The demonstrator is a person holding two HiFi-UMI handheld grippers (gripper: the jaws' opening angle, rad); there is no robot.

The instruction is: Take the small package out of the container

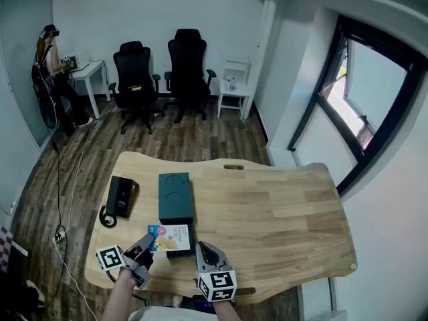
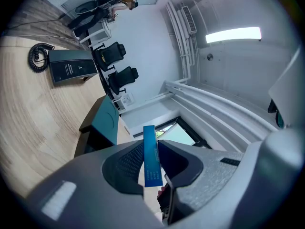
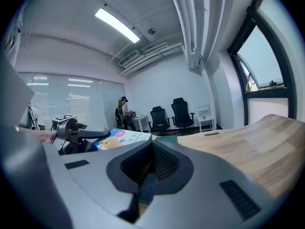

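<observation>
At the near edge of the wooden bench [image 1: 281, 206], the left tool [image 1: 148, 243] clamps the small package [image 1: 168, 237], its jaws pressed on the thin blue edge. The colourful pack sits just beside the dark teal container [image 1: 175, 196]. The right tool [image 1: 202, 250], jaws narrow, pinches what appears to be the container's near wall. A desk phone [image 1: 120, 198] lies to the left.
</observation>
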